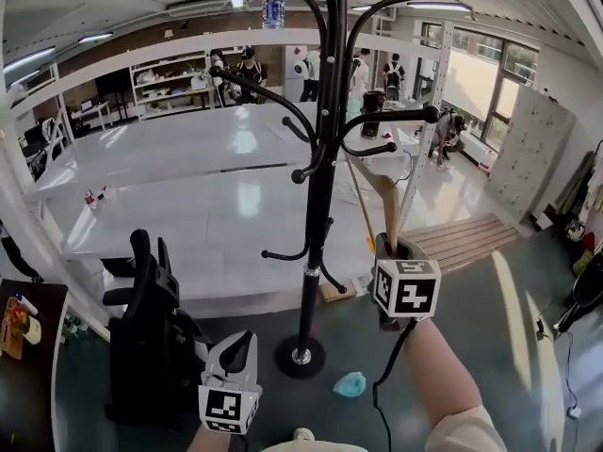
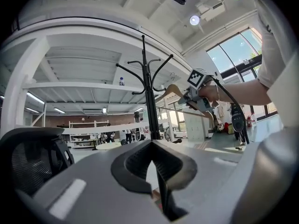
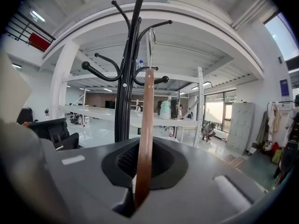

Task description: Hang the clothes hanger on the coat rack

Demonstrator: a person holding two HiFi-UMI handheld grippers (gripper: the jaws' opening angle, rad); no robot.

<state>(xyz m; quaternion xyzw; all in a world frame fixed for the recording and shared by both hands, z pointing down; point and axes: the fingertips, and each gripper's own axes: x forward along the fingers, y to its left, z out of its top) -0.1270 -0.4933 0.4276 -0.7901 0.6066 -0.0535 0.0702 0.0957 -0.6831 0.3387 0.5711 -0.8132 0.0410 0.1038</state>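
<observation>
In the head view the coat rack point(image 1: 320, 186) runs off the top edge, so its crown is cut off. The hanger point(image 1: 362, 207) shows only as thin wooden strips; the rest sits behind the coat rack and the right hand-held gripper point(image 1: 389, 249). In the right gripper view its lower end vanishes between the jaws. The people point(image 1: 247, 64) far behind are too small to tell.

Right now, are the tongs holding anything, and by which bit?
The right tongs pinch the hanger by the lower end of its wooden body. The left tongs are shut on nothing.
</observation>
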